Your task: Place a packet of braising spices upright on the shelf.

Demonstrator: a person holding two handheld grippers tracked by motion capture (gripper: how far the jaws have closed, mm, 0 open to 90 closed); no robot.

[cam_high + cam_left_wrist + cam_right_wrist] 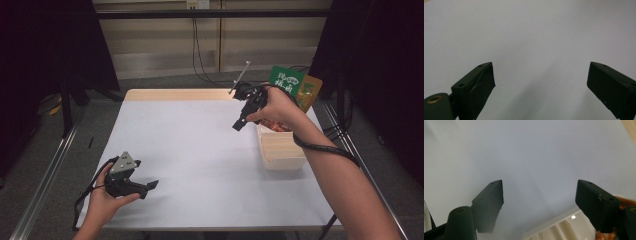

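Note:
A white ribbed container point(281, 150) stands at the table's right side with reddish-orange food point(274, 125) in its far end. My right gripper point(239, 124) hangs just left of that far end, pointing down at the table, open and empty. In the right gripper view, its jaws point(540, 197) stand wide apart over bare table, with the container's rim point(559, 225) and a bit of the food point(624, 202) at the bottom right. My left gripper point(150, 186) rests low near the front left, also open. Its own view point(540, 82) has nothing between the jaws.
A green packet point(287, 80) and a yellow-brown packet point(310, 92) stand behind the container at the far right corner. The pale table point(200, 150) has a wooden strip along its far edge. Metal frame rails run along both sides on the floor.

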